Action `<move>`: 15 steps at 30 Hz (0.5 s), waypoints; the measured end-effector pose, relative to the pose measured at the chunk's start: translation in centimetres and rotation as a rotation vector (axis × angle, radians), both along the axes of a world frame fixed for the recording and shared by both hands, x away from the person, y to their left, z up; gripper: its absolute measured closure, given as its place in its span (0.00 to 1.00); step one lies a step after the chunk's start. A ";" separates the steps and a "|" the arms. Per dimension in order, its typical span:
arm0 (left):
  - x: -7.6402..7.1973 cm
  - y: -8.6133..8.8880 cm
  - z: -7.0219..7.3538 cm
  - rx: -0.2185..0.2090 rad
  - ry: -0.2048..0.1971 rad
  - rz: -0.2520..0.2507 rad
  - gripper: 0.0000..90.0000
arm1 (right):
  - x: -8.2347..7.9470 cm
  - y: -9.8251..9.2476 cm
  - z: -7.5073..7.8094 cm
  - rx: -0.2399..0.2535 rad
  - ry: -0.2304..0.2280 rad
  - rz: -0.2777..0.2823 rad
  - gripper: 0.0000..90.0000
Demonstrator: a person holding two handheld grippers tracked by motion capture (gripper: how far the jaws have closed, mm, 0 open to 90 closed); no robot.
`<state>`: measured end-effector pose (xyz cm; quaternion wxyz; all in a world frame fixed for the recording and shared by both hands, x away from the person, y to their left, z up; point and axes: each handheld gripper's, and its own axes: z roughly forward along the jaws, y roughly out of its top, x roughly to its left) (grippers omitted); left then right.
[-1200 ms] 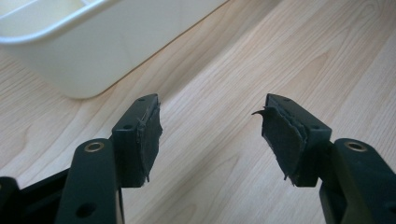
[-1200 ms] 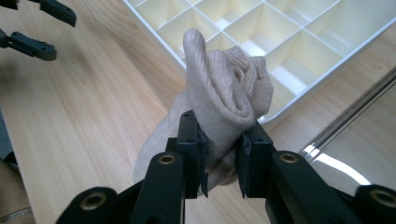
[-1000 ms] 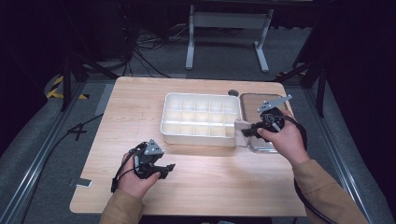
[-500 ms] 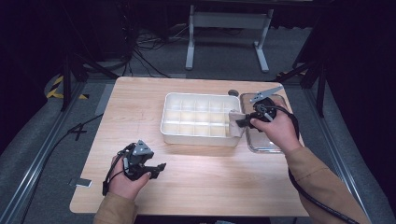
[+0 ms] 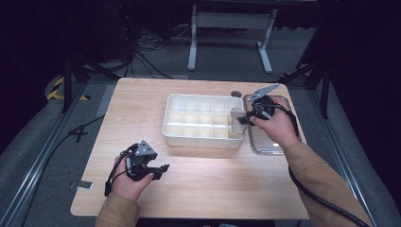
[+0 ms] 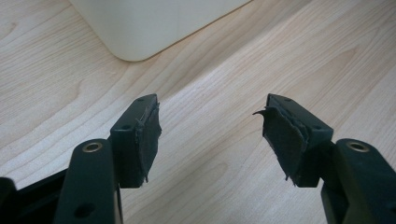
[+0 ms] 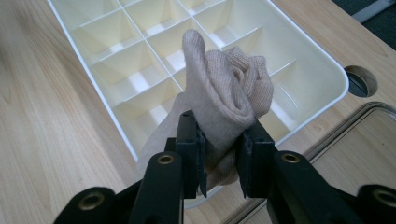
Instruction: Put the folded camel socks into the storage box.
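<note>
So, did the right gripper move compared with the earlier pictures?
Yes. The right gripper, shut on the beige sock, went away from the person along the white divided tray's right end, toward its far corner.

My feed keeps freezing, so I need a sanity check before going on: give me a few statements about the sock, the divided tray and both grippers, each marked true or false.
1. The right gripper is clamped on a rolled beige sock. True.
2. The sock is held at the right-hand end of the white divided tray. True.
3. The left gripper holds a second sock. False: its jaws stand apart with only bare table between them.
4. The tray's compartments are packed with socks. False: those in view look bare.
5. A clear shallow tray sits to the right of the divided tray. True.
6. The left gripper hovers over the divided tray. False: it is low on the table, in front of the tray's corner.
</note>
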<state>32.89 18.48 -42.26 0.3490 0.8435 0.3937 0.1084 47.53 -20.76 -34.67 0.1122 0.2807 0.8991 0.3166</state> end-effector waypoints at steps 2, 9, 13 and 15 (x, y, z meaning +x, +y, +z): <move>0.1 0.0 0.0 0.013 0.000 -0.013 0.42 | 0.2 0.3 -0.3 -0.017 -0.001 0.002 0.81; 0.0 0.1 0.0 0.007 -0.001 -0.002 0.42 | 0.6 1.2 -1.6 -0.091 -0.028 0.038 0.81; 0.0 0.2 0.1 0.006 -0.003 -0.004 0.42 | 0.6 1.5 -2.2 -0.121 -0.035 0.050 0.81; 0.0 0.2 0.1 0.007 -0.003 -0.003 0.42 | 0.5 1.7 -2.6 -0.146 -0.038 0.061 0.81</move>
